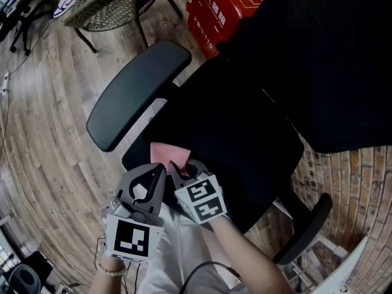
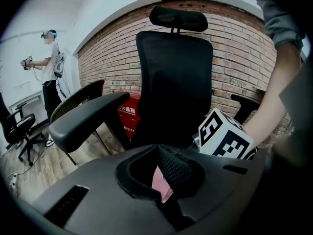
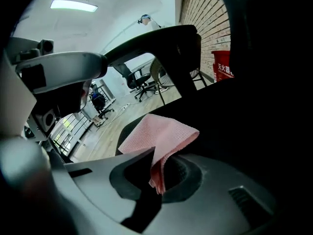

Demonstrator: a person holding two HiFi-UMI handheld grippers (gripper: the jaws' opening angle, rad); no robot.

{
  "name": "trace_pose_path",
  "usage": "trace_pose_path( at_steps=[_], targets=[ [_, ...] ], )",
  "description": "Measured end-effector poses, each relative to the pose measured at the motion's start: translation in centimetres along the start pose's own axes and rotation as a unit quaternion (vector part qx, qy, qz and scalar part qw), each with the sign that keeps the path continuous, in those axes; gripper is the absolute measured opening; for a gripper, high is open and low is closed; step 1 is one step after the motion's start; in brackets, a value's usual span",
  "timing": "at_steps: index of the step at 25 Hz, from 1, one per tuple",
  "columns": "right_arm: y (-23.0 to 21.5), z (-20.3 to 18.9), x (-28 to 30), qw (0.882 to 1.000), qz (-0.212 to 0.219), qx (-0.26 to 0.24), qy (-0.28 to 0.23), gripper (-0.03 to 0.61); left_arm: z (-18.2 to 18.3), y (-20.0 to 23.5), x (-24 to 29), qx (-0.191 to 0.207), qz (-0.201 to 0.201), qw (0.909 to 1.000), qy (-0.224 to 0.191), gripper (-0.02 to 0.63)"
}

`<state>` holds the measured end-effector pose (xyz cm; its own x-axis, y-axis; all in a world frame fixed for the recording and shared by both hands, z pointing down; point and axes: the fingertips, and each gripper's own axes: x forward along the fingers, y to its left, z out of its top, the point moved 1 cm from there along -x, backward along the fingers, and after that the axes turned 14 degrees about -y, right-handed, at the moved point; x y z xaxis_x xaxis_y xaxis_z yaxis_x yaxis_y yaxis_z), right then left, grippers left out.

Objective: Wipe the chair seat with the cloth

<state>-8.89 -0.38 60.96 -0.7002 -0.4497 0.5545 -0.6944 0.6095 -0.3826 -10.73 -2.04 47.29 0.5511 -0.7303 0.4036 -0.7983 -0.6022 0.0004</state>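
A black office chair's seat fills the middle of the head view. A small pink cloth lies over the seat's front left edge. My left gripper and right gripper meet at it side by side. In the left gripper view the jaws are shut with the pink cloth pinched low between them, and the right gripper's marker cube sits close at the right. The right gripper is shut on a fold of the cloth, which drapes over its jaws.
The left armrest juts out beside the grippers, with the right armrest and tall backrest opposite. A red box and a wicker chair stand beyond. A person stands far left by a brick wall.
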Motion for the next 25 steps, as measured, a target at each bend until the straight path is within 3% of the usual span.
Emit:
trace_pose_path(
  at_steps=[7,12,18,25],
  targets=[
    [-6.5,0.0,-3.1,0.997,-0.065,0.023,-0.017,0.051,0.8,-1.7,3.7,-0.002,-0.02,0.9998,-0.007,0.018],
    [-12.2,0.0,-6.0,0.992,-0.12,0.037,-0.029,0.051,1.6,-3.6,6.6,0.02,-0.053,0.9983,-0.01,0.018],
    [-19.5,0.2,-10.6,0.977,-0.202,0.058,-0.047,0.051,2.4,-5.4,9.4,0.047,-0.085,0.9952,-0.013,0.018],
    [-26.8,-0.2,-16.3,0.955,-0.285,0.07,-0.048,0.051,3.7,-7.8,12.2,0.04,-0.109,0.9928,-0.027,0.018]
  ],
)
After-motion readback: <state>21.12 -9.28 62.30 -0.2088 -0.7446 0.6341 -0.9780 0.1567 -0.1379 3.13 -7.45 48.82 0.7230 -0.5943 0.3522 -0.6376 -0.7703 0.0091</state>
